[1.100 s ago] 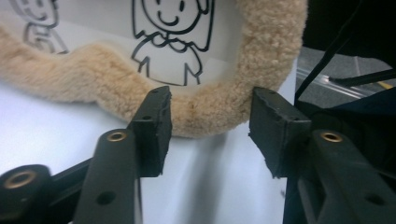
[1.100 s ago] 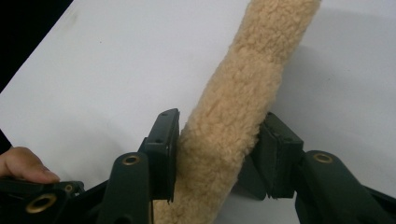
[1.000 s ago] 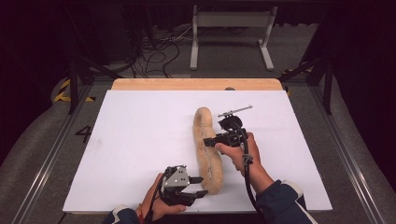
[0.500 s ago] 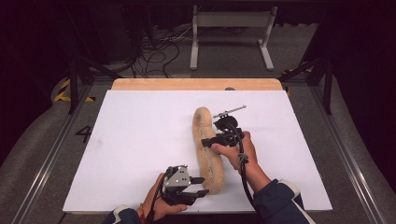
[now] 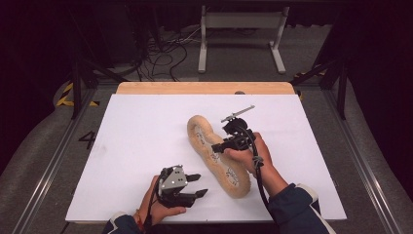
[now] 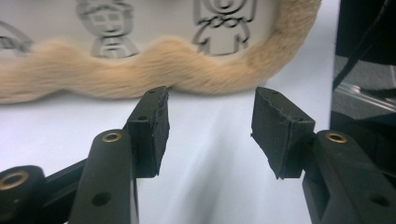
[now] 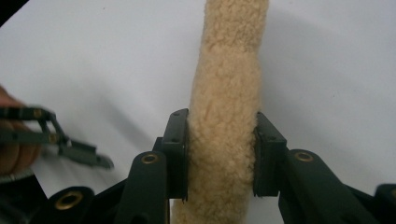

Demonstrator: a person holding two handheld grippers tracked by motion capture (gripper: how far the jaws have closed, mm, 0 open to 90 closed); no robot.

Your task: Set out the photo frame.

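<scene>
The fleece-edged insole (image 5: 214, 155) lies on the white table sheet (image 5: 136, 146) a little right of centre, its long axis running from about eleven o'clock down to five o'clock, printed side up with small cartoon figures along the pale lining.

A second ago the left gripper (image 5: 194, 186) sat right beside the insole's near end; now it has drawn a short way off toward eight o'clock and its jaws have just been opening. In the left gripper view they stand moderately apart with nothing between them, only bare sheet, and the furry rim (image 6: 154, 70) of the insole lies just beyond the fingertips, apart from them.

The right gripper (image 5: 217, 146) has kept its place at the insole's middle, reaching in from the three o'clock side. Its jaws have just been closing, and the right gripper view shows both pads pressed against the fleece edge (image 7: 224, 116) (the pile bulges slightly above and below the pads), so this one is clamped on the insole.

My reading: the grip has passed from one hand to the other. With the left released and the right holding at mid-length, the insole seems ready to be lifted, turned or dragged by the right hand alone. The soft pile could let it slip or droop at both ends once raised.
</scene>
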